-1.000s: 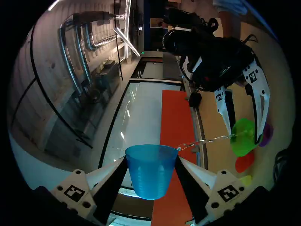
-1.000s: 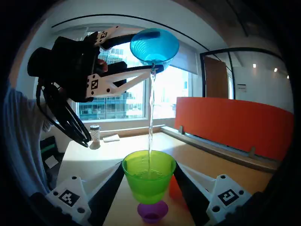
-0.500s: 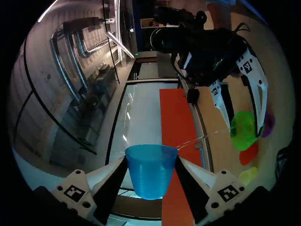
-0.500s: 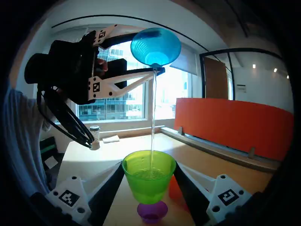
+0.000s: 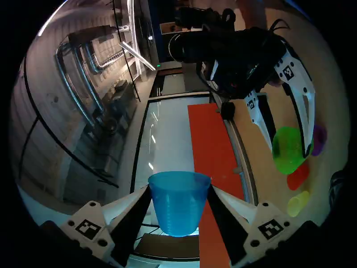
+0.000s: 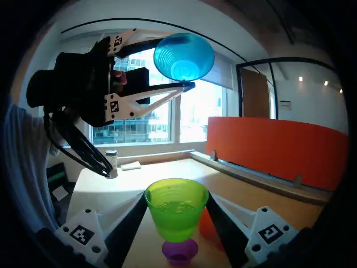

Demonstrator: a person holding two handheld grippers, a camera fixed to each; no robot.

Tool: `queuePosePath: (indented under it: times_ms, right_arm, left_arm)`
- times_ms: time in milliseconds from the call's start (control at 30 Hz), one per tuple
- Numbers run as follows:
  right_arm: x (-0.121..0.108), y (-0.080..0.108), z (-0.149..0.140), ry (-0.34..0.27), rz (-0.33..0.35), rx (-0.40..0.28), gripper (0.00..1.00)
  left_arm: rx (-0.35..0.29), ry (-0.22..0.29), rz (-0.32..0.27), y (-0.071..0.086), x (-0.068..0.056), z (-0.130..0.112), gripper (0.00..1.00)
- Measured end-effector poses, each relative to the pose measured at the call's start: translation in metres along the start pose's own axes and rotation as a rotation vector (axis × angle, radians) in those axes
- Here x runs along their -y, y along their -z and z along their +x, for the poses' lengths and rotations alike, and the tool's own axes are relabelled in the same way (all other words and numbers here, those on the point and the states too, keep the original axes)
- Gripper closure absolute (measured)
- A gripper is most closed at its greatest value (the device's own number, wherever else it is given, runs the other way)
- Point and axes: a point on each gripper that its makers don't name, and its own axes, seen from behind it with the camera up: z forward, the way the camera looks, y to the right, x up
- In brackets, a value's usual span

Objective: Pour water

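My left gripper (image 5: 178, 203) is shut on a blue cup (image 5: 179, 203), tipped on its side high above the table. In the right gripper view the blue cup (image 6: 184, 56) hangs overhead with its mouth turned toward me, and the left gripper (image 6: 172, 64) is around it. My right gripper (image 6: 176, 210) is shut on a green cup (image 6: 176, 207) holding some water, upright below the blue cup. The left gripper view shows the green cup (image 5: 288, 149) between the right gripper's (image 5: 290, 147) white fingers. No stream of water falls between the cups.
A purple cup (image 6: 180, 251) and an orange cup (image 6: 206, 223) stand on the wooden table (image 6: 250, 192) under the green cup. A yellow cup (image 5: 298, 203) is nearby. An orange partition (image 6: 276, 149) runs along the table's right. A jar (image 6: 111, 163) sits by the window. A sleeve (image 6: 22, 178) is at left.
The thin stream of water from the blue cup into the green cup has stopped. The blue cup has turned its mouth a little more toward the right gripper's camera.
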Motion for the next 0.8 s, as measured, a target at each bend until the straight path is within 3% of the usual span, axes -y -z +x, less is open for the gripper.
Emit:
queuePosePath:
  times_ms: [200,400,533,800]
  right_arm:
    - [0.0,-0.001,0.001,0.001,-0.002,-0.002,0.08]
    - [-0.001,-0.002,0.002,0.0,-0.005,-0.005,0.08]
    - [-0.002,-0.001,0.002,0.0,-0.006,-0.008,0.08]
    - [-0.001,0.0,0.007,0.001,-0.008,-0.016,0.08]
  left_arm:
    - [-0.004,0.036,-0.002,0.0,0.0,-0.001,0.14]
    - [-0.008,0.107,-0.008,-0.001,-0.001,-0.004,0.14]
    - [-0.01,0.184,-0.008,-0.001,-0.001,-0.006,0.14]
    - [-0.007,0.408,-0.008,0.0,-0.002,-0.011,0.14]
